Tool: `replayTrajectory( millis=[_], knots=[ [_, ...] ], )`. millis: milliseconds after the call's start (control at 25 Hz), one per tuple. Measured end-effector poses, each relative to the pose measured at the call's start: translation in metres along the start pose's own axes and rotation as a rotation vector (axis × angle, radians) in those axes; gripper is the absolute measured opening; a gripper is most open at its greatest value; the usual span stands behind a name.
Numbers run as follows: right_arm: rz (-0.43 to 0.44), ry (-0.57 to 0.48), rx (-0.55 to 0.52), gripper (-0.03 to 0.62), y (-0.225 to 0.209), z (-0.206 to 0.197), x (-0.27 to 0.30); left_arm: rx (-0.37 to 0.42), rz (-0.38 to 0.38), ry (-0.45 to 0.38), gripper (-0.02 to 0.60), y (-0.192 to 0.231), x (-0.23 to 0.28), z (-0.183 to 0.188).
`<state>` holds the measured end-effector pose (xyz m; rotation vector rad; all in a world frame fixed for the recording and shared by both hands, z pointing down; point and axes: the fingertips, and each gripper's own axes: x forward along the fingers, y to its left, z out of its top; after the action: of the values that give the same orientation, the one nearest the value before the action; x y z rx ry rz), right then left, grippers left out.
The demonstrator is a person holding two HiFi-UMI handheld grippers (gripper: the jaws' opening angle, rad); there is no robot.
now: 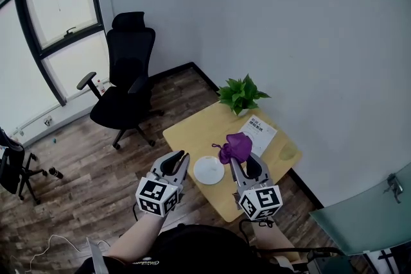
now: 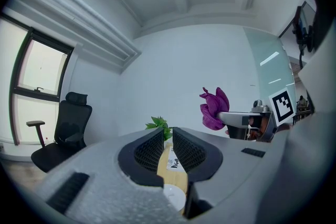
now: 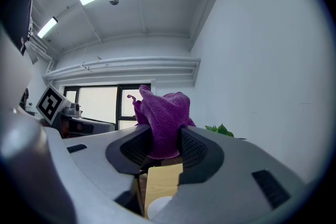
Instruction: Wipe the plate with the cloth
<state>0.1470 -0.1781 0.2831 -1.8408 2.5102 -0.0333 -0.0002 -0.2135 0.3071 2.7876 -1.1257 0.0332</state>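
Pinching the purple cloth (image 1: 236, 146), right gripper (image 1: 239, 162) should lower to the plate (image 1: 209, 171) at 9 o'clock; left gripper (image 1: 178, 161) narrowly parted, empty.

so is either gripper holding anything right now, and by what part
The right gripper pinches the purple cloth at its bunched lower end; the left gripper holds nothing.

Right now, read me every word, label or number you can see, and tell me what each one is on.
No text is legible.
Paper sheet on the table: dark printed heading, too small to read.
Left marker cube and right marker cube: black-and-white square patterns only, no letters.
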Motion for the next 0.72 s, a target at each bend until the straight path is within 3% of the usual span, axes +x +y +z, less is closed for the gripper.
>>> replayTrajectory(
  millis=[720],
  knots=[
    [0.011, 0.037, -0.002, 0.140, 0.000, -0.013, 0.011, -0.015, -0.010, 0.014, 0.055, 0.005, 0.013, -0.007]
  ],
)
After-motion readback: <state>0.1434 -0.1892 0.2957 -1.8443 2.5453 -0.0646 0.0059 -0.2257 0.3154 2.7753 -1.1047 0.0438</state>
